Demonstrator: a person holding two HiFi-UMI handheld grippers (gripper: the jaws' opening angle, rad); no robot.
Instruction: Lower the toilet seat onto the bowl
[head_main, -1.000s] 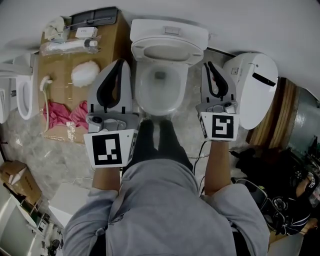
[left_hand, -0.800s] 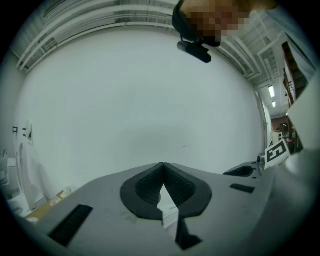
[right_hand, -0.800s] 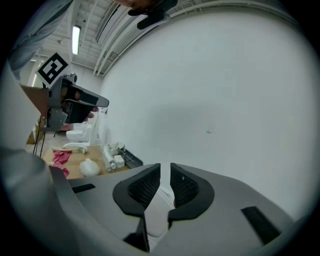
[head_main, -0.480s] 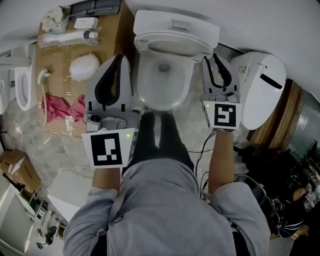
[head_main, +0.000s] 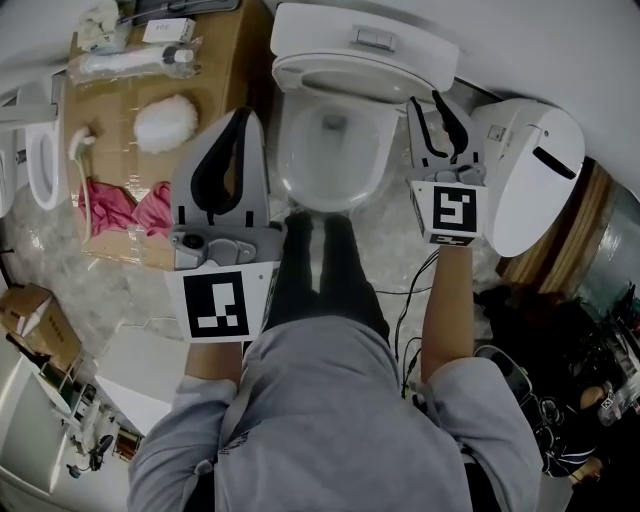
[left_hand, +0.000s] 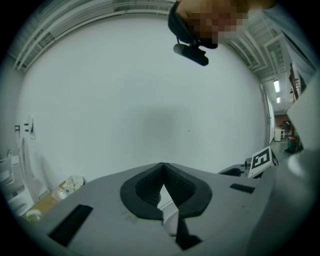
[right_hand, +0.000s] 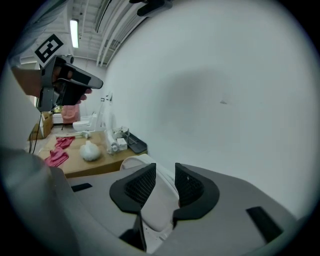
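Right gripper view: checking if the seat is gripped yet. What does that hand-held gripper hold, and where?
The right hand-held gripper holds nothing: its jaws have just been opening, with nothing gripped between them.

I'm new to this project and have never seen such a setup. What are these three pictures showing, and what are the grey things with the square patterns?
A person stands over a toilet bowl, holding a grey two-jaw gripper in each hand; the patterned cubes are part of those. The overhead picture comes from a camera on the person's head. The other two come from cameras riding on the grippers. The left gripper is shut and empty. The right gripper has just been opening its jaws and grips nothing; the raised seat shows through their gap. On the floor lies cardboard with a pink cloth.
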